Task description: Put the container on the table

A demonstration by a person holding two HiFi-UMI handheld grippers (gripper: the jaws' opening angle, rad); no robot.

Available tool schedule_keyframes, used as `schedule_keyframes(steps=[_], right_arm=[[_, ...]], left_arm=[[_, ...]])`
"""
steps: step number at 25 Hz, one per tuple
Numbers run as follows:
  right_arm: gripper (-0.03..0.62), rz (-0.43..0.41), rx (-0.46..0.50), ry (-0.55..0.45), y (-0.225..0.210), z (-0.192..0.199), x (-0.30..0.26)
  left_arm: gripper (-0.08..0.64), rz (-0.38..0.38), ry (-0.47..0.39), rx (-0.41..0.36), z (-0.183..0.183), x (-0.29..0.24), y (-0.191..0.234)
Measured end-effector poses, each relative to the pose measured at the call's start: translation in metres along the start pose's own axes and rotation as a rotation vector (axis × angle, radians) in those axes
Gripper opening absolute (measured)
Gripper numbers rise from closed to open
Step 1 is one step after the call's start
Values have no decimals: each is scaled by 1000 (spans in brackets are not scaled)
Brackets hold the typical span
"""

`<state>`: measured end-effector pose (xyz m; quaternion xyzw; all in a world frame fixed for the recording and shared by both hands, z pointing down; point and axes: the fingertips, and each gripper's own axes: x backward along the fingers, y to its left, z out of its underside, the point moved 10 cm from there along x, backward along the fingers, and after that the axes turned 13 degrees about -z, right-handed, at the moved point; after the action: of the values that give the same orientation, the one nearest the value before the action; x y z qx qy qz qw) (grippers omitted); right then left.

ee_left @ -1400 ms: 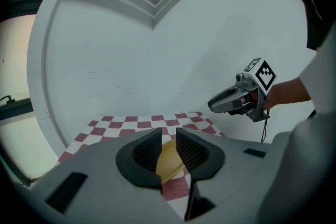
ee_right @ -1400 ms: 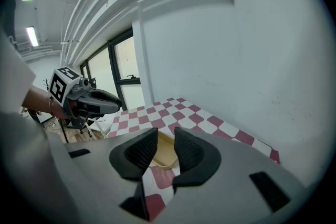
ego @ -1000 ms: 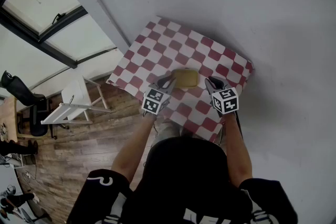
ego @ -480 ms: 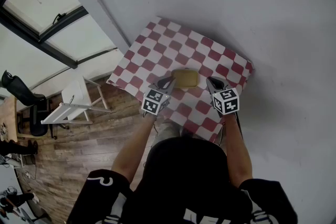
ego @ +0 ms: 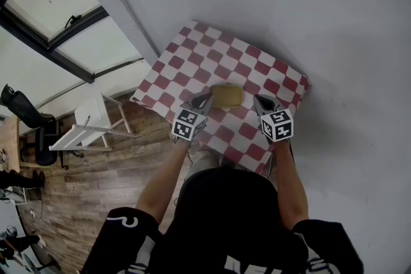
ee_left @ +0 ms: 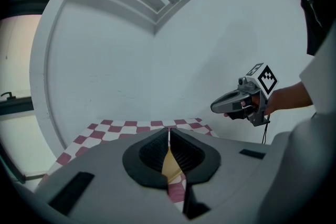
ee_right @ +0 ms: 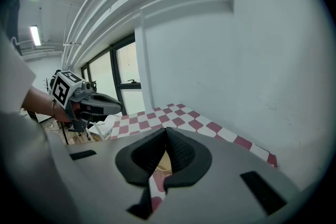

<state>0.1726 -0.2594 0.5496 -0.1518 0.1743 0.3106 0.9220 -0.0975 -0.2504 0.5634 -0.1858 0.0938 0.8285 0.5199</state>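
**Head view.** A yellow container rests on the red-and-white checked table, between the left gripper and the right gripper. Whether either tip touches it cannot be judged.

**Left gripper view.** The jaws have just closed tip to tip on nothing, and the container shows yellow beyond them.

**Right gripper view.** The jaws have likewise just closed and are empty, with the container low behind them.

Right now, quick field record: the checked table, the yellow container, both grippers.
surface: table under a red-and-white checked cloth
object: flat yellow rectangular container, lying on the cloth between the two grippers
left gripper: shut, jaws just closed, nothing between them; tip close to the container's left end
right gripper: shut, jaws just closed, nothing between them; clear of the container's right end
task state: container on table, not held
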Motion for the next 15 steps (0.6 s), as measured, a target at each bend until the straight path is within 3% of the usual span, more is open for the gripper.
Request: schedule_keyframes(steps=[15], right_arm=[[14,-35,26,-5,15,-4,-3]], left_arm=[[26,24,-18,23,3,12,6]])
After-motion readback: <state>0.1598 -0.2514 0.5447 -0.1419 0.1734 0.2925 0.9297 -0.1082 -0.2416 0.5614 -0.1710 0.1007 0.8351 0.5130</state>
